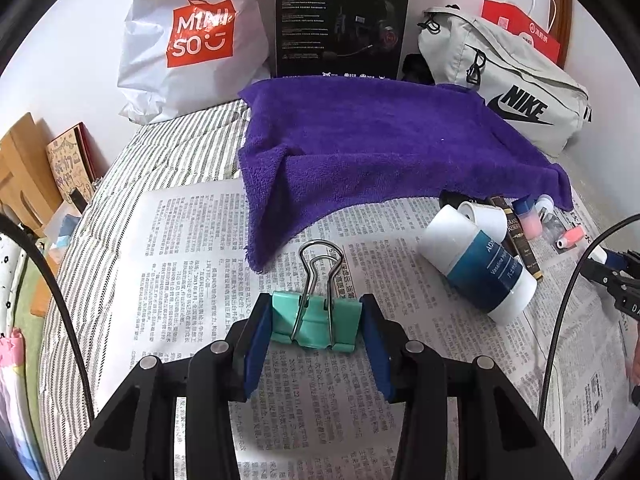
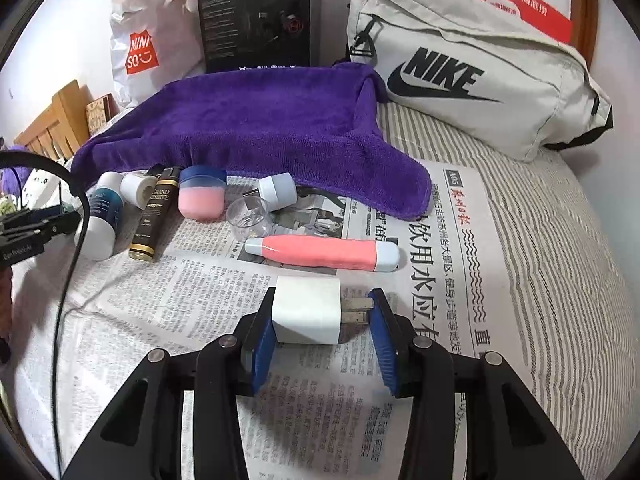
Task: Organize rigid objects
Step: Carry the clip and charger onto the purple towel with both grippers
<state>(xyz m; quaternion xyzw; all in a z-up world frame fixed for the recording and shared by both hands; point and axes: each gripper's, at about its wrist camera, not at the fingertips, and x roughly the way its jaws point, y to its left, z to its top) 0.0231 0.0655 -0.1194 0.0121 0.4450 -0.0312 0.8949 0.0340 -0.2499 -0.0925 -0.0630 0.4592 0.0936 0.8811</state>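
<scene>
My left gripper [image 1: 316, 320] is shut on a mint-green binder clip [image 1: 314, 322], its wire handles pointing away, just over the newspaper [image 1: 192, 264]. My right gripper [image 2: 320, 316] is shut on a white plug charger [image 2: 308, 310], one pad on its body, the other on its metal prongs. A row of small items lies by the purple towel [image 2: 256, 120]: a blue-and-white tube [image 2: 100, 220], a white cap [image 2: 138, 188], a black-and-gold tube [image 2: 154, 216], a pink jar [image 2: 201, 196], a clear cup [image 2: 248, 218], a pale-blue cap [image 2: 278, 189] and a pink pen-like stick [image 2: 320, 254].
At the back stand a white Miniso bag [image 1: 188, 40], a black headset box [image 1: 340, 20] and a grey Nike bag [image 2: 472, 68]. The newspaper lies on a striped sheet [image 2: 560, 240]. A wooden rack [image 1: 24, 168] is at the left. The other gripper [image 2: 32, 224] shows at the left edge of the right wrist view.
</scene>
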